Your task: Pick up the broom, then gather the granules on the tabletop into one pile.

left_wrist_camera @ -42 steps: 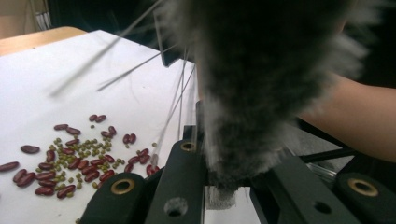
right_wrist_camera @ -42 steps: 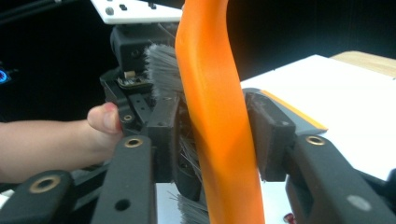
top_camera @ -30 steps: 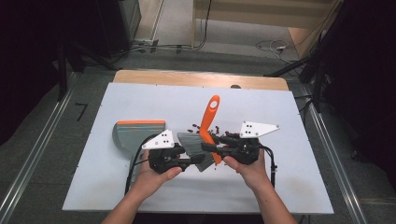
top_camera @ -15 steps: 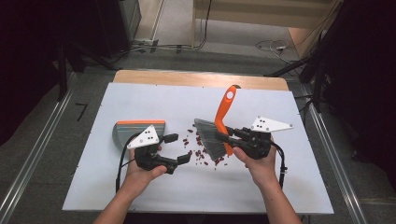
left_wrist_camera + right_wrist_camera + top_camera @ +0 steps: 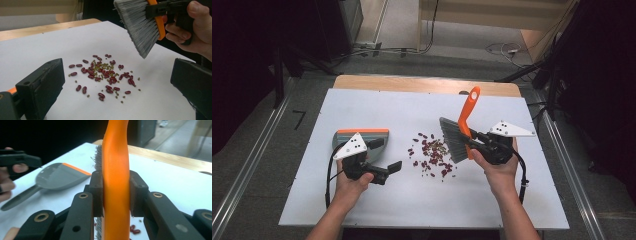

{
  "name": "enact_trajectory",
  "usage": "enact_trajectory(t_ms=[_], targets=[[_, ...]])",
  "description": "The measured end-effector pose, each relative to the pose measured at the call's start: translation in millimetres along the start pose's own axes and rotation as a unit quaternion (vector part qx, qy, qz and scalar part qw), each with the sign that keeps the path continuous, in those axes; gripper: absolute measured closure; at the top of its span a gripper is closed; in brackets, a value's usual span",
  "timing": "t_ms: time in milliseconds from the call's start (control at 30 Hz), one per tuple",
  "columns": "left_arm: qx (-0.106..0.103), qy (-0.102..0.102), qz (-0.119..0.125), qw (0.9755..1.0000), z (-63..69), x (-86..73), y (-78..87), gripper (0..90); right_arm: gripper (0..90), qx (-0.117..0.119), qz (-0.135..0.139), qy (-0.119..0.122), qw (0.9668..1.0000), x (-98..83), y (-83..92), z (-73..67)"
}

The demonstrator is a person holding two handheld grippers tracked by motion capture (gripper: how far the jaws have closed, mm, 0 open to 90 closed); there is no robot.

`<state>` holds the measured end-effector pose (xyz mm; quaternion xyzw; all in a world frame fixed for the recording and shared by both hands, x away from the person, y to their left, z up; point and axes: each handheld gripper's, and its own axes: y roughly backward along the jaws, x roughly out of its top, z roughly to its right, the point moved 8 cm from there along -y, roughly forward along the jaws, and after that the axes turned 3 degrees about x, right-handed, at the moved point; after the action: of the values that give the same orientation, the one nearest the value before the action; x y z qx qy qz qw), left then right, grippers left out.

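An orange-handled brush (image 5: 467, 112) with grey bristles (image 5: 450, 141) stands upright right of centre, and my right gripper (image 5: 468, 142) is shut on its handle (image 5: 116, 182). The bristles (image 5: 140, 27) hang just above and right of a scatter of red beans and small green ones (image 5: 430, 154) (image 5: 105, 73) on the white board. My left gripper (image 5: 386, 156) (image 5: 117, 70) lies left of the beans. Its jaws have just been opening, stand wide, and nothing is between them. A grey dustpan (image 5: 364, 134) (image 5: 58, 176) with an orange lip lies flat behind the left gripper, partly hidden by the gripper's plate.
The white board (image 5: 362, 205) covers a wooden table (image 5: 412, 84) with its far edge showing. Metal rails (image 5: 247, 165) run along both sides on the floor. Cables (image 5: 507, 50) lie on the floor beyond the table. The person's left hand (image 5: 6, 182) is at the left edge of the right gripper view.
The hands have drawn apart. The left gripper moved left off the brush and opened its jaws. The right gripper carried the brush to the right, uncovering the beans.
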<state>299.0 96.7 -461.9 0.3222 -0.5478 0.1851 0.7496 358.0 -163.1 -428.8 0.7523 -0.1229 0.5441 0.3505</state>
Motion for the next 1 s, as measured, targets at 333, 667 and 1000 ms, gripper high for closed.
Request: enact_trajectory(t_ms=[333, 667, 1000], targets=[[0.010, -0.007, 0.002, 0.9999, -6.6, -1.0, 10.1, 0.0, 68.2, -0.035, -0.010, -0.010, 0.9993, -6.0, 0.0, 15.9], [0.027, -0.021, -0.002, 0.9994, -13.6, -5.6, 24.9, 0.0, 68.2, -0.068, -0.031, -0.021, 0.9970, -9.2, 5.7, 34.8], [0.053, -0.009, -0.002, 0.9986, -24.2, -22.3, 43.4, 0.0, 68.2, -0.112, -0.088, -0.019, 0.9897, -15.9, 7.1, 63.3]])
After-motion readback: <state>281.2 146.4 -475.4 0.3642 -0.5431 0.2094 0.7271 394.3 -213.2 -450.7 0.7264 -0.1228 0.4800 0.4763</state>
